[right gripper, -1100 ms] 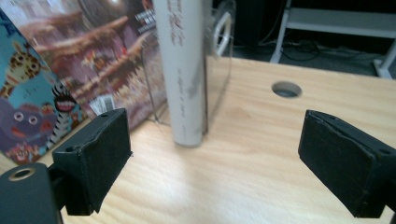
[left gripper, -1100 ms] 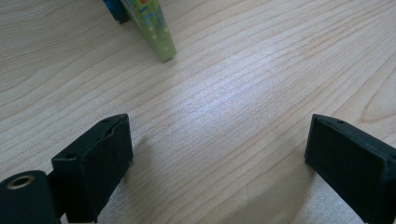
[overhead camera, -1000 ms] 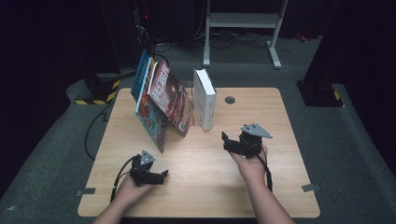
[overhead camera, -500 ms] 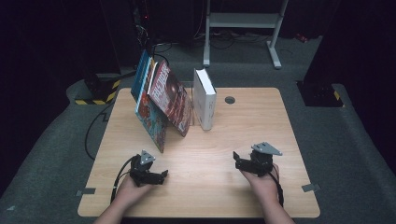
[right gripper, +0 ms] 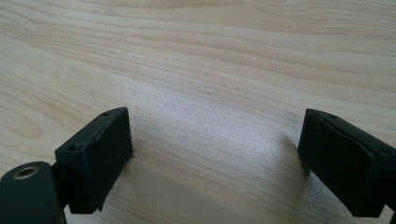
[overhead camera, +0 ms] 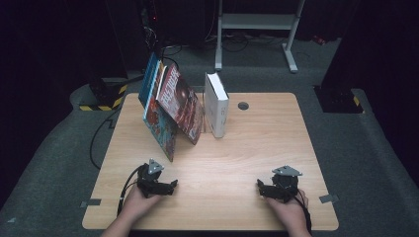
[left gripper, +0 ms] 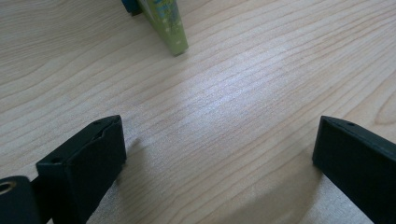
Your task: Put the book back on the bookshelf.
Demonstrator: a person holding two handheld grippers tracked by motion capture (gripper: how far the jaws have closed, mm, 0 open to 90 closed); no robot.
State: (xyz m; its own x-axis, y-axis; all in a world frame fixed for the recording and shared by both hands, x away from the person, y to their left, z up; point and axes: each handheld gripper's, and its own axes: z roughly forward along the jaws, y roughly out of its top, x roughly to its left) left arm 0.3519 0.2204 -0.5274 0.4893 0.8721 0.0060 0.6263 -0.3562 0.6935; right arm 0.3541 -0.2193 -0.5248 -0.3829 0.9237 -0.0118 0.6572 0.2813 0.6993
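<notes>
while the leaning books [overhead camera: 170, 111] tilt against a white book [overhead camera: 217, 109], seemingly upright, both hands rest low; left gripper [overhead camera: 165, 186] and right gripper [overhead camera: 264, 190] gape empty.

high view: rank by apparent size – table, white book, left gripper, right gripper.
1. table, by far the largest.
2. white book, standing upright near the far edge.
3. left gripper and right gripper: they look about alike, so no ranking between them.
</notes>
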